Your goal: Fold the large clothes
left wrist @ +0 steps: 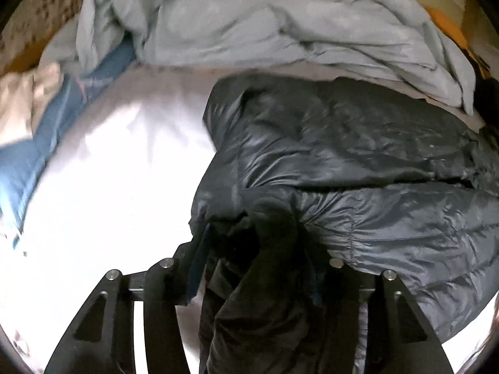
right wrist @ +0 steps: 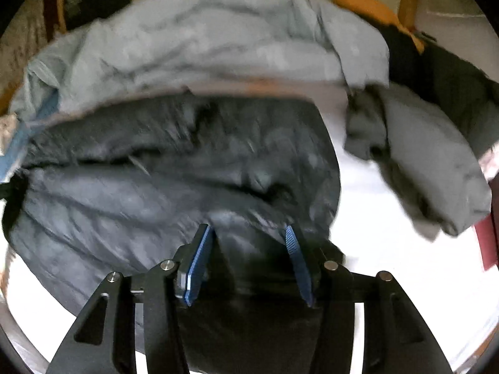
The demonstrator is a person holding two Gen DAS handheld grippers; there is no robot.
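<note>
A: Where's the black puffer jacket (left wrist: 358, 168)?

B: Spread on the white bed sheet (left wrist: 109, 187), its far side against the pale grey duvet (left wrist: 249, 25) along the far edge.

A: And your grippers?

B: Your left gripper (left wrist: 259, 249) is clenched on a bunched fold of the jacket's near edge. Your right gripper (right wrist: 246, 249) has the near edge between its blue pads (right wrist: 198, 268), gripping it too.
</note>
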